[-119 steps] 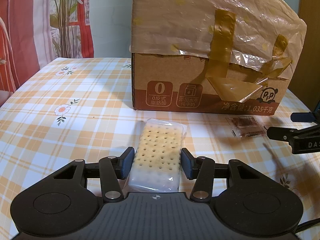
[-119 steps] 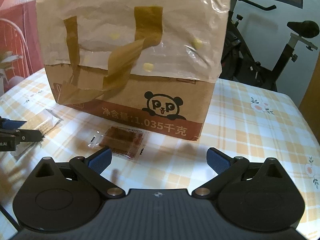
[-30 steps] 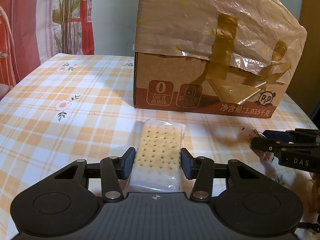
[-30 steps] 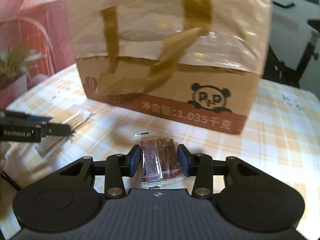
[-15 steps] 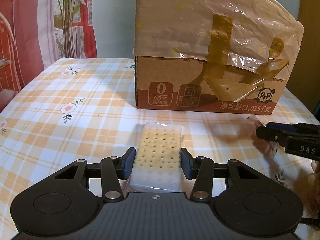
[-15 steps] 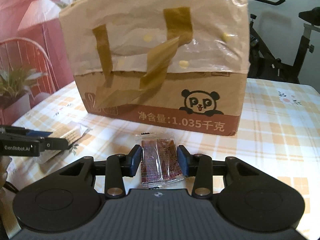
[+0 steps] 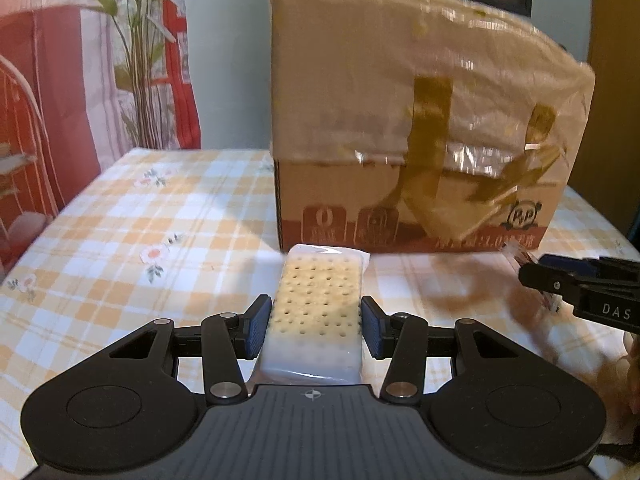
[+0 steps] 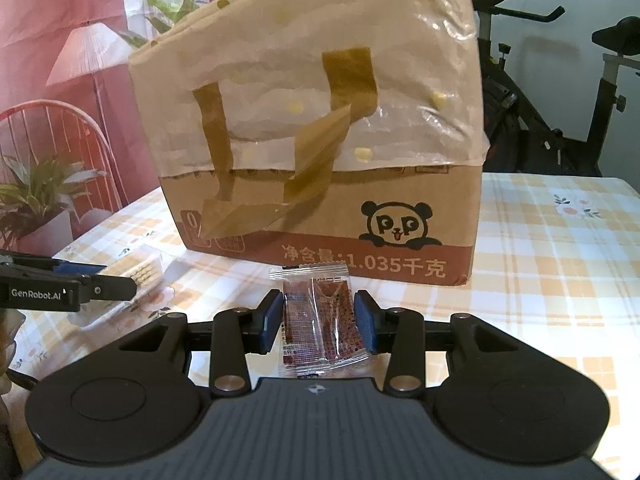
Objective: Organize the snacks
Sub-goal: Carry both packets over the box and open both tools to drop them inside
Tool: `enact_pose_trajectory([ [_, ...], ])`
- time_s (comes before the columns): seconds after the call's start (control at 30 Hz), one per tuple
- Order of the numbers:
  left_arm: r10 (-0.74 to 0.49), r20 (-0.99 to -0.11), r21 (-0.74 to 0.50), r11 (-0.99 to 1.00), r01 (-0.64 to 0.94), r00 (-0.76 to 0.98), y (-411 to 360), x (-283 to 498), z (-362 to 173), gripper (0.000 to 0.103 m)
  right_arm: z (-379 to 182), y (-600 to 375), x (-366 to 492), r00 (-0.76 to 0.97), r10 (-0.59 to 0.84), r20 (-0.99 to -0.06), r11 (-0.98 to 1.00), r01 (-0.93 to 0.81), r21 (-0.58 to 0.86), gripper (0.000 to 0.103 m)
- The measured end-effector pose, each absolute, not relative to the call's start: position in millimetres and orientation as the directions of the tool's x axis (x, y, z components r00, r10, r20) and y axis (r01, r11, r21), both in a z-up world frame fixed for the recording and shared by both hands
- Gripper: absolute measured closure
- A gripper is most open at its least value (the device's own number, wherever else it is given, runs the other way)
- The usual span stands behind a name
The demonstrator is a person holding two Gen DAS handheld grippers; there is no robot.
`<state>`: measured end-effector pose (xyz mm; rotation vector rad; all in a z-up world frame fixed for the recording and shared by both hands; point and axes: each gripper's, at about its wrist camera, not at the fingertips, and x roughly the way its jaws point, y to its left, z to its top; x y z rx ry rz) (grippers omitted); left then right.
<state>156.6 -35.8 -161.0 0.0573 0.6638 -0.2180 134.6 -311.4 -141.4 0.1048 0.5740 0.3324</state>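
Cracker pack [image 7: 316, 312] clamped between the left gripper [image 7: 316, 330] pads, above the checked tablecloth [image 7: 132, 240]. Dark red snack packet [image 8: 320, 324] pinched in the right gripper [image 8: 316, 322]. Both just before the taped cardboard box [image 8: 320, 184], lined with a plastic bag [image 8: 400, 60].

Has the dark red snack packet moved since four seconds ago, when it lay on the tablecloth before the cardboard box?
Yes. The dark red snack packet has left the tablecloth and is now clamped in the right gripper, lifted before the cardboard box.
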Motion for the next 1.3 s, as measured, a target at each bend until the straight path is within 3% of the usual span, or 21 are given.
enact_pose_trajectory([
  [0.2,-0.203,-0.53,-0.027,0.975,0.222,0.824,-31,146,-129,0.053,-131,-326,124,0.819,0.294,-0.493,0.954,-0.217,0.209,0.061],
  [0.37,-0.263,-0.403,-0.042,0.962,0.27,0.877,-35,142,-83,0.053,-95,-336,110,0.869,0.302,-0.392,0.947,-0.229,0.224,0.061],
  [0.5,-0.286,-0.315,0.01,0.952,0.305,0.905,-48,143,-50,0.053,-53,-327,112,0.895,0.333,-0.297,0.942,-0.303,0.144,0.061],
  [0.63,-0.323,-0.279,0.016,0.94,0.341,0.904,-62,162,-24,0.053,-16,-318,124,0.903,0.371,-0.217,0.929,-0.36,0.09,0.061],
  [0.8,-0.36,-0.271,-0.016,0.929,0.37,0.893,-83,202,0,0.053,16,-315,156,0.908,0.375,-0.188,0.927,-0.364,0.094,0.061],
  [0.97,-0.385,-0.302,-0.059,0.92,0.386,0.872,-106,249,7,0.053,35,-312,211,0.915,0.312,-0.257,0.949,-0.313,0.036,0.061],
  [1.3,-0.4,-0.392,-0.04,0.907,0.418,0.828,-141,291,-13,0.053,19,-323,255,0.89,0.226,-0.396,0.971,-0.24,0.015,0.061],
])
